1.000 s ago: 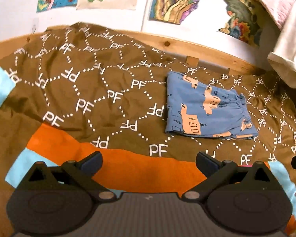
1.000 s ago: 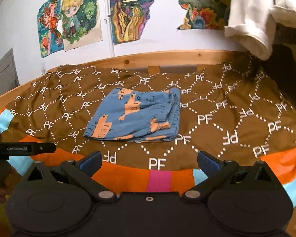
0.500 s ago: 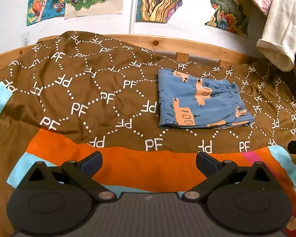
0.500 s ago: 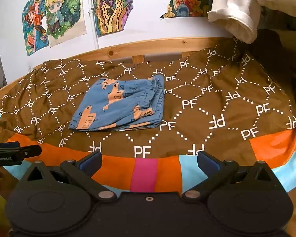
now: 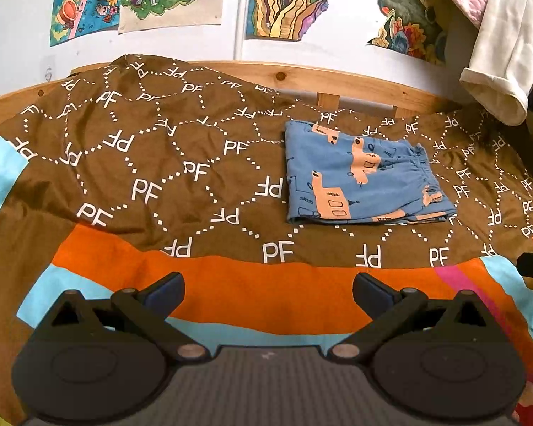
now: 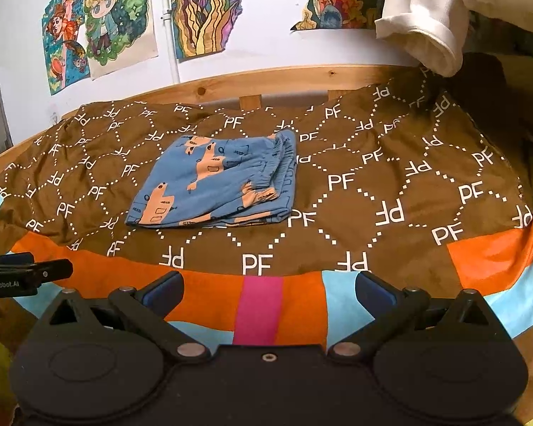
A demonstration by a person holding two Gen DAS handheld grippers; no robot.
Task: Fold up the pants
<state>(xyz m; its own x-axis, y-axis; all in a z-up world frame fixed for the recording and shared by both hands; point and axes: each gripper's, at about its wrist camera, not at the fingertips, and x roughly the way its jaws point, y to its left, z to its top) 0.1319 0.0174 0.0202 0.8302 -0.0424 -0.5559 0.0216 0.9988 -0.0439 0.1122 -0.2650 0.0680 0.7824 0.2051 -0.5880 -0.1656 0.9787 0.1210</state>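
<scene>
Folded pants (image 6: 216,184) lie untouched; both hand-held grippers (image 5: 268,289) (image 6: 268,289) gape empty; only the right view shows pink stripe (image 6: 259,309).

A home bedroom; wooden bed frame (image 6: 273,81); cartoon posters (image 6: 103,25) on wall.

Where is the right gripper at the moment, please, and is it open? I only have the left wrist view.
Observer: The right gripper is open with nothing between its fingers. It hangs over the pink stripe on the blanket's near edge, apart from the folded pants.
Operator: Thank you. Does anything lie on the blanket to the right of the pants?
Observer: The right wrist view shows only the brown patterned blanket there. A white garment hangs above its far right corner.
</scene>
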